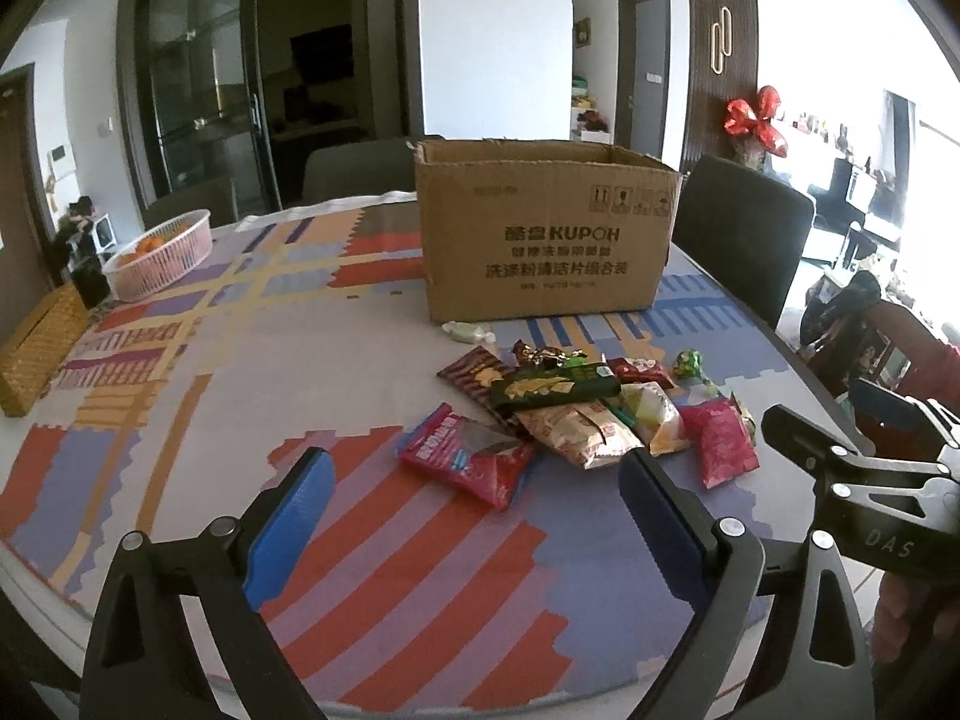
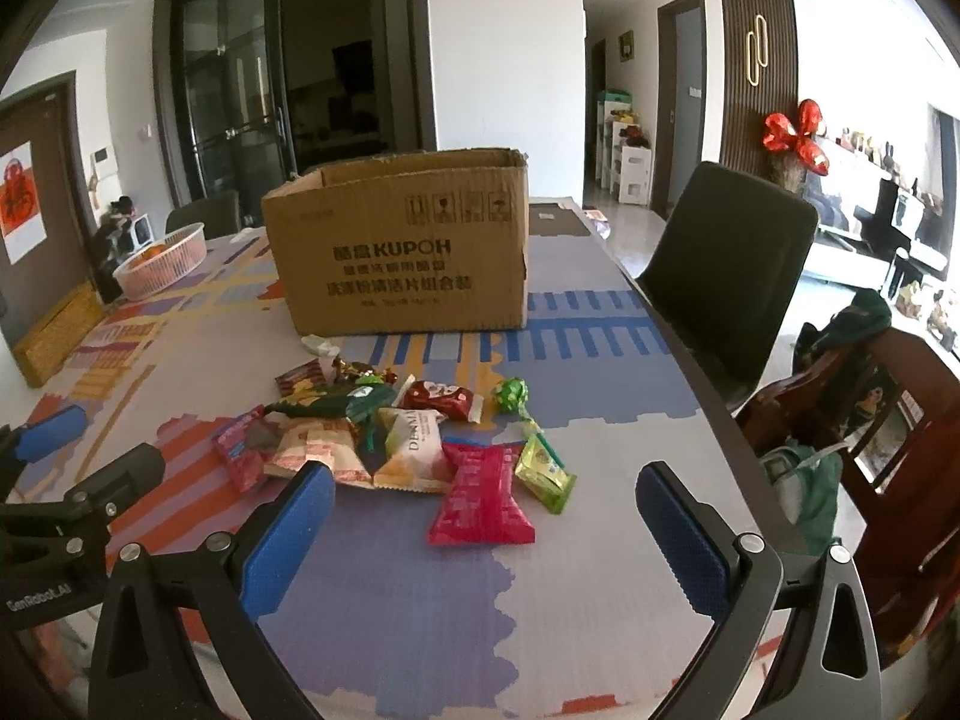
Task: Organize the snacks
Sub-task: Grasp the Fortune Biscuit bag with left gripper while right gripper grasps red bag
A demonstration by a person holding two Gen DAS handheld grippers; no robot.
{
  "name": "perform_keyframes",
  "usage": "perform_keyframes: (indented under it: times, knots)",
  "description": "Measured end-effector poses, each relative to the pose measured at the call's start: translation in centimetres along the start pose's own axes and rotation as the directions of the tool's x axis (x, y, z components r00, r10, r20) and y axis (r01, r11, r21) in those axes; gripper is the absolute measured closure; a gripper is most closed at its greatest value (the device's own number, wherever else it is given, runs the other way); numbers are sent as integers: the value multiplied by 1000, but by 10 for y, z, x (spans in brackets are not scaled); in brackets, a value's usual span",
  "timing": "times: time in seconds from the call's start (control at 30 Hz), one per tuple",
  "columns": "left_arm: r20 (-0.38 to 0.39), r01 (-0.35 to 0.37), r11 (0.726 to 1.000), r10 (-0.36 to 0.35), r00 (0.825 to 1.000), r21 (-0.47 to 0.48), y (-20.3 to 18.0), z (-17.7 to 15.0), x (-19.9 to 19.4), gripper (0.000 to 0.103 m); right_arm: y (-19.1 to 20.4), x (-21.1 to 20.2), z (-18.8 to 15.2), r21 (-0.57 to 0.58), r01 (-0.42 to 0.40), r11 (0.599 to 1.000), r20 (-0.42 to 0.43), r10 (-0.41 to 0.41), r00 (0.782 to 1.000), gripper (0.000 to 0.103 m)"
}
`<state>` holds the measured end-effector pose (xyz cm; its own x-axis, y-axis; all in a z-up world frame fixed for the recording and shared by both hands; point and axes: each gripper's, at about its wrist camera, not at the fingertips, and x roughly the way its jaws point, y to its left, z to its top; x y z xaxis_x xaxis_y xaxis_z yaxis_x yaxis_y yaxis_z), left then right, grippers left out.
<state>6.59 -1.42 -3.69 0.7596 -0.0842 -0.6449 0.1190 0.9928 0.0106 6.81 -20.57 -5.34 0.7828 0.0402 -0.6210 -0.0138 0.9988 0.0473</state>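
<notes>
The snack pile lies on the table, on its patterned cover, just in front of an open cardboard box printed KUPOH, which stands upright with its top flaps gone or folded away. The left gripper hangs over the near edge with its blue pads wide apart and nothing between them; the red-and-blue packet lies just beyond its tips. The right gripper is likewise spread wide and empty, its tips flanking the near end of a magenta packet without touching it. The left view alone shows the long dark green chip packet broadside, its long axis running left to right across the pile and tilted slightly up to the right; in the right view it appears foreshortened and half buried. The right view alone shows the yellow-green sachet beside the magenta packet, its long axis slanting from upper left down to lower right, and the white packet with its lettering. The magenta packet's long axis runs roughly toward the camera in the right view. A green foil-wrapped candy sits apart at the pile's right. A pink basket holding oranges stands well to the left, and a dark chair at the table's right edge.
</notes>
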Motion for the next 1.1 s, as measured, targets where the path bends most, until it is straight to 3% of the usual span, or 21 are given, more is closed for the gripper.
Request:
perform_keyframes:
  times: [0.23,0.47,0.77,1.1]
  knots:
    - [-48,64,998,-65,997,-19,-5,6,24,17,-3,21,-1,9,-19,1000,-41,19,999,8]
    - [-100,108,993,-111,989,-38,-16,11,49,24,-6,43,-3,18,-50,999,-91,51,995,22]
    - [-174,166,982,-180,968,-90,-27,15,81,39,-6,60,-9,46,-106,993,-140,111,984,33]
    - [-246,191,968,-227,942,-163,-24,10,105,49,-6,78,-11,68,-154,986,-177,164,971,42]
